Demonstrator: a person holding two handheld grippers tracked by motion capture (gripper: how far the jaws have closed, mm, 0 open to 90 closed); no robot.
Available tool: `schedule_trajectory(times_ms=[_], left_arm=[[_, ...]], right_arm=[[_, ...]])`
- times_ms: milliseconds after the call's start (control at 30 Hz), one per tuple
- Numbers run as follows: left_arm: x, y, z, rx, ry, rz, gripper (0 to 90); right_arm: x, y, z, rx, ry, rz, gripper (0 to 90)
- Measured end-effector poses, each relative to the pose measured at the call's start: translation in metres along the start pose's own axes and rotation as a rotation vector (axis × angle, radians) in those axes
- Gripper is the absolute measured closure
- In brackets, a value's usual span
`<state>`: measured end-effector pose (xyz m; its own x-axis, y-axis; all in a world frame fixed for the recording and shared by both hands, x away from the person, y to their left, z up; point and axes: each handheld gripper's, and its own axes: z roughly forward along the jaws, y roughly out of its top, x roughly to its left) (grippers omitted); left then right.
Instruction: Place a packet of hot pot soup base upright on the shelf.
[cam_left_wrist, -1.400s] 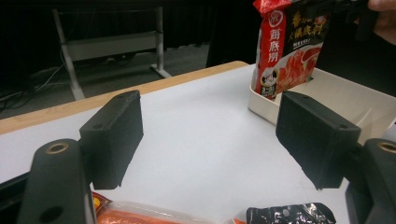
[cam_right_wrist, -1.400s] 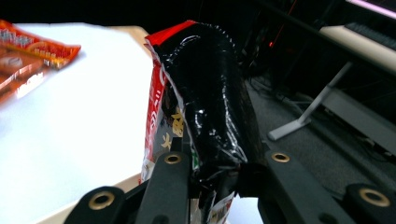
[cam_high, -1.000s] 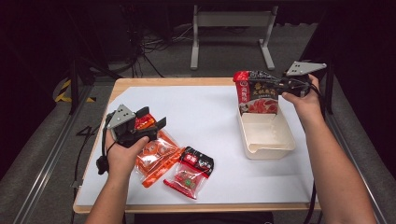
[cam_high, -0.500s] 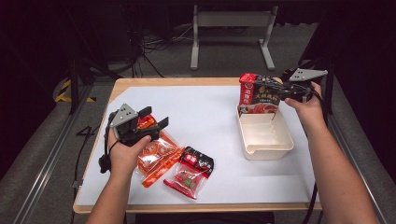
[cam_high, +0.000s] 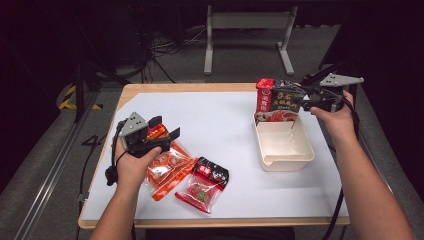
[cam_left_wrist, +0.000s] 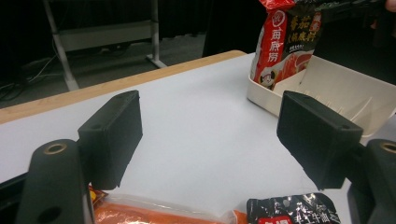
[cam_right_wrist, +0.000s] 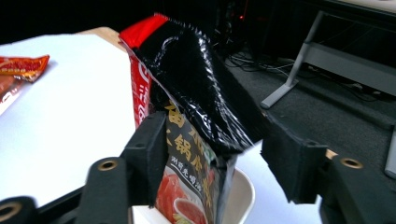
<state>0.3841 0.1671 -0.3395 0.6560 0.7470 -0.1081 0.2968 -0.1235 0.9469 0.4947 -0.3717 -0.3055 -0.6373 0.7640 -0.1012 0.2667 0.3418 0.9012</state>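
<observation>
Left gripper (cam_high: 162, 131) hovering over orange packet (cam_high: 167, 167), jaws spread wide, gripping nothing. Black-red packet (cam_high: 205, 182) lying just beside. Farther off, right gripper (cam_high: 303, 98) clamping 1 tall red-black pouch (cam_high: 275, 100), holding it upright, bottom edge dipping into cream tray (cam_high: 284, 150).

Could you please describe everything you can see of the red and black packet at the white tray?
The packet is a glossy, crinkled plastic pouch, red down one side and black across the top, printed with characters and a food picture. It stands upright, its bottom inside the far end of the white tray. The right gripper has its jaws around its upper edge.
</observation>
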Motion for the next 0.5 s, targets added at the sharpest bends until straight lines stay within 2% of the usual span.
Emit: schedule_trajectory(times_ms=[67, 200, 300, 367, 500], left_arm=[[0.0, -0.001, -0.001, 0.006, -0.003, 0.005, 22.8], [-0.001, -0.006, -0.003, 0.044, -0.009, 0.032, 22.4], [0.002, -0.01, -0.008, 0.055, -0.008, 0.029, 22.1], [0.004, -0.011, -0.012, 0.044, -0.013, 0.014, 22.0], [0.007, -0.011, -0.017, 0.044, -0.008, 0.021, 21.6]], right_arm=[[0.002, 0.0, -0.006, 0.009, -0.028, 0.024, 38.2], [0.011, 0.001, -0.022, 0.015, -0.062, 0.041, 36.6], [0.018, 0.002, -0.031, 0.038, -0.107, 0.011, 36.3], [0.021, 0.001, -0.036, 0.026, -0.123, -0.001, 36.4], [0.026, -0.002, -0.049, 0.002, -0.129, 0.018, 36.7]])
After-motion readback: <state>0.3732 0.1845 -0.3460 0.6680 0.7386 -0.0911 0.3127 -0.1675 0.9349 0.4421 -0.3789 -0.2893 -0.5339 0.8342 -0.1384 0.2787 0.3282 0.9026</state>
